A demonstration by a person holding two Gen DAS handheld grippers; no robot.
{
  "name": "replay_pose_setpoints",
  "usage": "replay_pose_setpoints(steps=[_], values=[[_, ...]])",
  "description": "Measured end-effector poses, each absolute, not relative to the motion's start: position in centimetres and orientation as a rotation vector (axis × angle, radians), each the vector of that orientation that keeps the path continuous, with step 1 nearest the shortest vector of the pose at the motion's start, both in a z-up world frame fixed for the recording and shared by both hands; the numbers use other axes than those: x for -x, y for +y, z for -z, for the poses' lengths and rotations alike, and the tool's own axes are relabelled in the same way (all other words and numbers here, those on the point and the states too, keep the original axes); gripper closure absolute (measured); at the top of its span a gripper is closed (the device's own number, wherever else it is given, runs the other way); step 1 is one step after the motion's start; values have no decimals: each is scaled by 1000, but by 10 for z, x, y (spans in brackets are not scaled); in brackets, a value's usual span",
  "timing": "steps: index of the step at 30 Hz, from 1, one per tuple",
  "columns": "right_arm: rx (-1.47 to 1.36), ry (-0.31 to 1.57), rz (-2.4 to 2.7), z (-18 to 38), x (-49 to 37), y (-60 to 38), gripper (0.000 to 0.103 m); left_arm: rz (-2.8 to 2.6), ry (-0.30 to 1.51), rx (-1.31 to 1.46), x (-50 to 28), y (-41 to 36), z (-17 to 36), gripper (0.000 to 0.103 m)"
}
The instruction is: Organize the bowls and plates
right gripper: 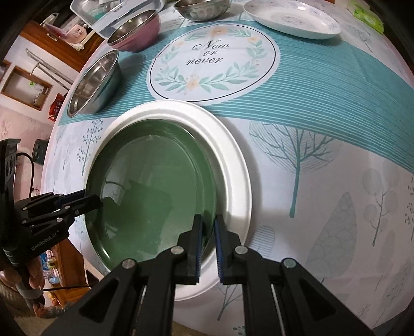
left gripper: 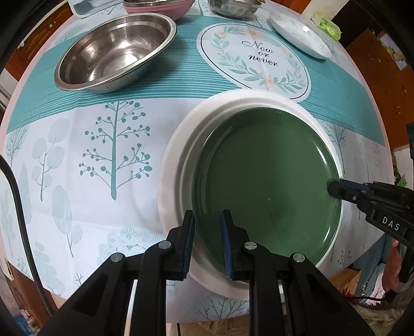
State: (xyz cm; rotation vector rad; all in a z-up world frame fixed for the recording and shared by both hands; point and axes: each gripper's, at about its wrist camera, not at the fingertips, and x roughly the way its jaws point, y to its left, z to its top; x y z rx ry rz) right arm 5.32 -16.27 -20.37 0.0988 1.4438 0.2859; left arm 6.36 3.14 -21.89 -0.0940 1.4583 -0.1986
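The green plate (left gripper: 266, 186) sits inside the white plate (left gripper: 176, 165), near the steel bowl (left gripper: 116, 51). The left gripper (left gripper: 207, 243) and right gripper (right gripper: 208, 245) each straddle opposite green rims, fingers slightly parted and not clamped, likely releasing it after stacking.

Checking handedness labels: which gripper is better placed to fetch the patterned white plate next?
Probably right. The patterned white plate lies far right, nearer the right gripper on the green plate's rim.

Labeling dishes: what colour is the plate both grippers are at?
Dark green plate, sitting over a white plate; clearest in the left wrist view.
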Motion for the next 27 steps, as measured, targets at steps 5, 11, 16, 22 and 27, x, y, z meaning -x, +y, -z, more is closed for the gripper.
replay_pose_setpoints(steps=[5,11,16,22,27], values=[[-60,1461,-273,203,-53,-157,94,218,1463,103,-63,32,218,77],[-47,1458,-280,196,-51,-155,77,216,1439,115,-63,35,205,47],[-4,1414,-276,182,-48,-153,66,186,1388,108,-64,38,189,42],[4,1389,-296,172,-43,-152,66,172,1347,113,-65,37,175,42],[-13,1357,-317,158,-38,-156,66,187,1311,107,-59,29,155,42]])
